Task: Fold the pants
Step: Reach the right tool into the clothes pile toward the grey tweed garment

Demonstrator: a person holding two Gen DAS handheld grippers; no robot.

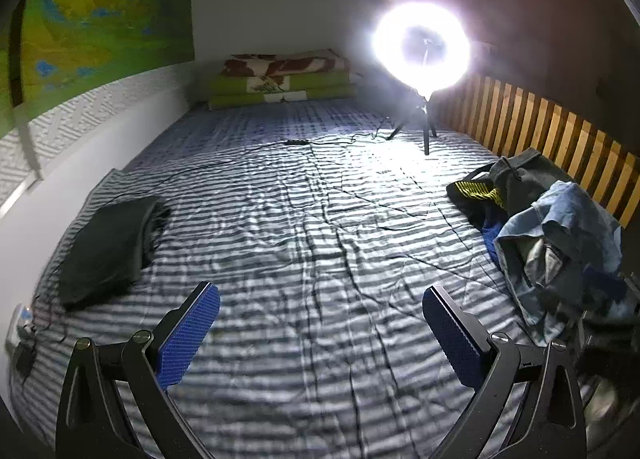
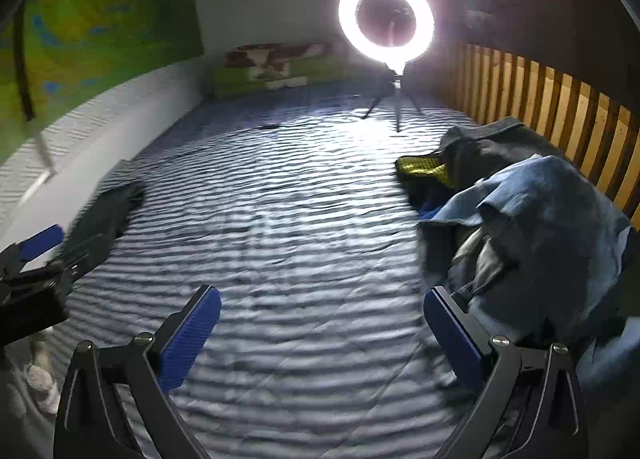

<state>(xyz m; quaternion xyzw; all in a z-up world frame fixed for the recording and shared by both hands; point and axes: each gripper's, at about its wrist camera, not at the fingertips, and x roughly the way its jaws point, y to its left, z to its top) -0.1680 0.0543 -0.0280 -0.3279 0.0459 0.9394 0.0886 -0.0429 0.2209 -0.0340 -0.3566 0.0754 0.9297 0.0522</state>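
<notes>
A pile of unfolded clothes lies at the bed's right side: light blue jeans (image 1: 560, 243) (image 2: 532, 227) on top, a dark garment (image 1: 524, 175) (image 2: 492, 151) behind, and a black-and-yellow piece (image 1: 476, 191) (image 2: 424, 171). A folded dark pair of pants (image 1: 108, 247) (image 2: 104, 215) rests at the left by the wall. My left gripper (image 1: 320, 299) hovers open over the striped sheet, nothing between its blue pads. My right gripper (image 2: 322, 301) is open too, its right finger close beside the jeans. The left gripper (image 2: 36, 259) shows at the left edge of the right wrist view.
A striped bedsheet (image 1: 300, 239) covers the bed. A lit ring light on a tripod (image 1: 422, 47) (image 2: 386, 19) stands at the far end with a cable (image 1: 296, 142) trailing left. Folded blankets (image 1: 280, 79) sit against the far wall. A wooden slat rail (image 1: 560, 131) runs along the right.
</notes>
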